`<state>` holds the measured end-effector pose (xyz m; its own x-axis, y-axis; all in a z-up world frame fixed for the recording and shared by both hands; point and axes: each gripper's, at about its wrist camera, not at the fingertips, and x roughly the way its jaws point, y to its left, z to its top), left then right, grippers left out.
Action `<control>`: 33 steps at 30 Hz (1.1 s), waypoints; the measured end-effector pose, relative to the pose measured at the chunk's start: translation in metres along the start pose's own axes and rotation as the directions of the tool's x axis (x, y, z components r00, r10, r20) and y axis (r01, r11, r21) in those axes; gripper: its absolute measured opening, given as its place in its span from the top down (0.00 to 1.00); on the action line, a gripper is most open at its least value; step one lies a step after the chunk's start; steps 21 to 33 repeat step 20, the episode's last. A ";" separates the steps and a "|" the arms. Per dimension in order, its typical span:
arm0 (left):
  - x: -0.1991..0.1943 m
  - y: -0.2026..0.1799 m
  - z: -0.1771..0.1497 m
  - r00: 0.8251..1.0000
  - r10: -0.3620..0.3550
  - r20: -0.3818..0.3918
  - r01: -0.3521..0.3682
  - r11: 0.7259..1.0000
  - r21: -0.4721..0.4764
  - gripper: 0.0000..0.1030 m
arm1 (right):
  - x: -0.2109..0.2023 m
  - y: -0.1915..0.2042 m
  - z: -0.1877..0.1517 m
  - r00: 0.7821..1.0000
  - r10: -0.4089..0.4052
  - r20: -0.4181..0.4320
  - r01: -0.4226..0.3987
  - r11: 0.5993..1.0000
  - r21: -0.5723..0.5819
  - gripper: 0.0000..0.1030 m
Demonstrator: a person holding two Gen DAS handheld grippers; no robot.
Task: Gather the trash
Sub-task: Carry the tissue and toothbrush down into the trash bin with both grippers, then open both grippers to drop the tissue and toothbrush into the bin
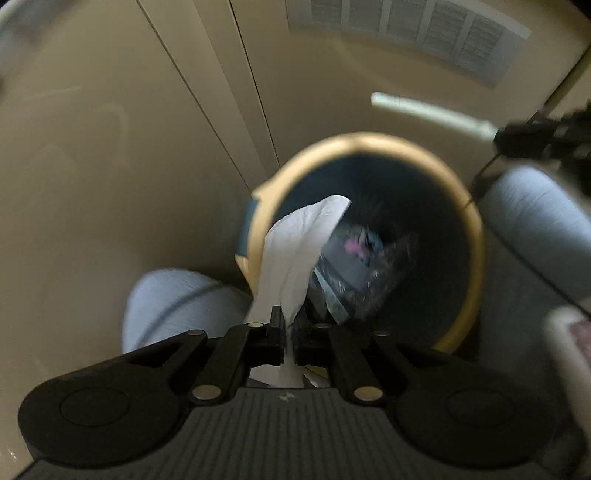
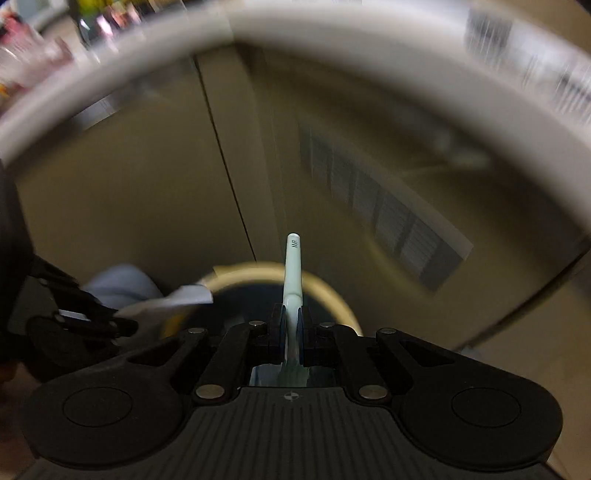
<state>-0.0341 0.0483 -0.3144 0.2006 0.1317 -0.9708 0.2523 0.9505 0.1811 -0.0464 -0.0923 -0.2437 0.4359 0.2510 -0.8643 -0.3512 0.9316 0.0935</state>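
Trash bin standing on floor, below both grippers | left gripper jaws pinching tissue over its mouth | right gripper jaws clamping pale stick | advice: centring over opening before releasing.

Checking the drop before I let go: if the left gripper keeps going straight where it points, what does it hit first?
Probably the trash already lying in the bin: the left gripper, pinching the tissue, points into its open mouth. Depth is unclear.

A dim room with a beige floor crossed by thin dark seams. A white slatted floor vent lies beyond the seams. In the right wrist view, a blurred white table edge arcs above the vent.
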 end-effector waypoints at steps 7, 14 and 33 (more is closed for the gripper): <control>0.005 0.008 -0.005 1.000 0.012 0.016 -0.012 1.000 -0.021 0.02 | 0.009 -0.004 -0.006 1.000 0.031 -0.006 -0.030 0.994 0.109 0.39; -0.012 0.013 -0.009 0.996 0.018 0.084 -0.014 0.999 -0.037 0.00 | -0.022 -0.007 -0.013 0.999 0.010 0.039 -0.015 0.992 0.127 0.28; -0.025 0.003 -0.002 0.990 0.040 0.136 -0.035 0.999 -0.039 0.00 | -0.031 -0.016 -0.016 0.998 0.016 0.053 -0.025 0.984 0.176 0.22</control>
